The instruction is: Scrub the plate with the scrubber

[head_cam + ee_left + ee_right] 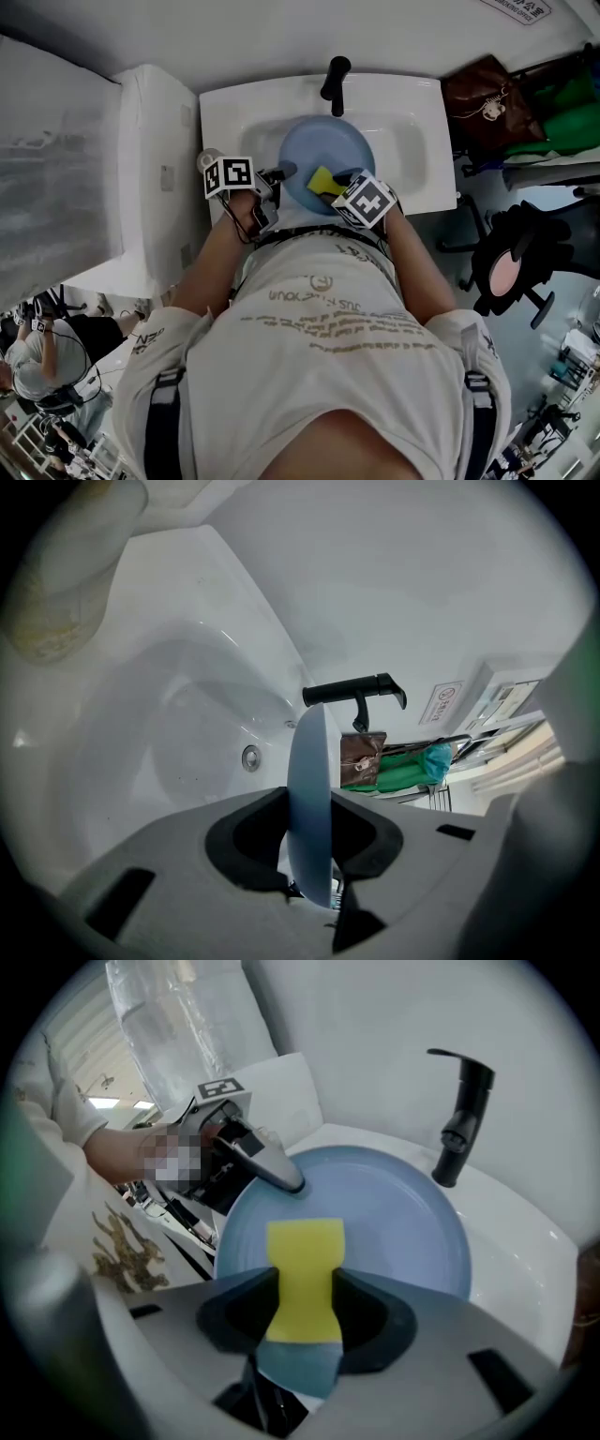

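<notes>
A light blue plate point(323, 159) is held over the white sink point(412, 122), tilted up. My left gripper point(277, 175) is shut on its left rim; in the left gripper view the plate point(311, 799) shows edge-on between the jaws. My right gripper point(339, 182) is shut on a yellow scrubber point(324, 180) with a blue-green backing. In the right gripper view the scrubber point(304, 1279) is squeezed between the pads and lies against the plate point(394, 1232) near its lower left part. The left gripper's finger point(272, 1164) clamps the plate's far rim.
A black tap point(335, 77) stands at the back of the sink, its spout point(361, 690) above the basin. A drain point(250, 757) sits in the bowl. A white cabinet point(155, 178) flanks the sink on the left; bags point(487, 103) and a chair point(511, 267) are to the right.
</notes>
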### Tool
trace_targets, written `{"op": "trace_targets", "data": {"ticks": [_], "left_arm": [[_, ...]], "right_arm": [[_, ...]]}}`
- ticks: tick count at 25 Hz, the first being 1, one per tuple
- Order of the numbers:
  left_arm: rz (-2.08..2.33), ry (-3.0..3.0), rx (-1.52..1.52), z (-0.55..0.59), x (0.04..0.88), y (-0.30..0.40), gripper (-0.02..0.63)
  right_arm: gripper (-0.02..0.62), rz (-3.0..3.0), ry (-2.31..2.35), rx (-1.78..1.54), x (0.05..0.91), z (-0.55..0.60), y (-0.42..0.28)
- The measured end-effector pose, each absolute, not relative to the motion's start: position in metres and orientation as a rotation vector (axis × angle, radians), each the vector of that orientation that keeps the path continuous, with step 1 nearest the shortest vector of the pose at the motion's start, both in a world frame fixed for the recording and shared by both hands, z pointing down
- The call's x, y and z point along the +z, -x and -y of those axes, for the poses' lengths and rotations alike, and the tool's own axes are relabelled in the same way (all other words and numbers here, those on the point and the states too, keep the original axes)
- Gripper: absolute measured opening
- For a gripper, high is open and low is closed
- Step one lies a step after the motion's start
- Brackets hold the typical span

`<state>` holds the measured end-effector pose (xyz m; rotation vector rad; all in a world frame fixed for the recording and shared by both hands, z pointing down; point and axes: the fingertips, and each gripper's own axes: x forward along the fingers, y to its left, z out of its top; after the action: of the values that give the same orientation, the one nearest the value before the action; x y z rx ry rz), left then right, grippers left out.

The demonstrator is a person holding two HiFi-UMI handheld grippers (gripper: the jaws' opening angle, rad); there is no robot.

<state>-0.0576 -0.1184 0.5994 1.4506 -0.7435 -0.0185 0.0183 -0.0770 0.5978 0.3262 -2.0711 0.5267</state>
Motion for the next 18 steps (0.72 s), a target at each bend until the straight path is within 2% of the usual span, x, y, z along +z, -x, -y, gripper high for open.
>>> {"op": "trace_targets", "data": {"ticks": [11,18], "left_arm": [[0.744,-1.255,-0.014,0.114,0.625,0.053,0.106],[0.794,-1.077,-0.032,0.111,0.654,0.056,0.106]], "right_arm": [[0.183,2.308,-0.766,0.495,0.543,0.117,-0.064],[0.179,2.431,-0.918,0.587,0.518,0.122,-0.080]]}}
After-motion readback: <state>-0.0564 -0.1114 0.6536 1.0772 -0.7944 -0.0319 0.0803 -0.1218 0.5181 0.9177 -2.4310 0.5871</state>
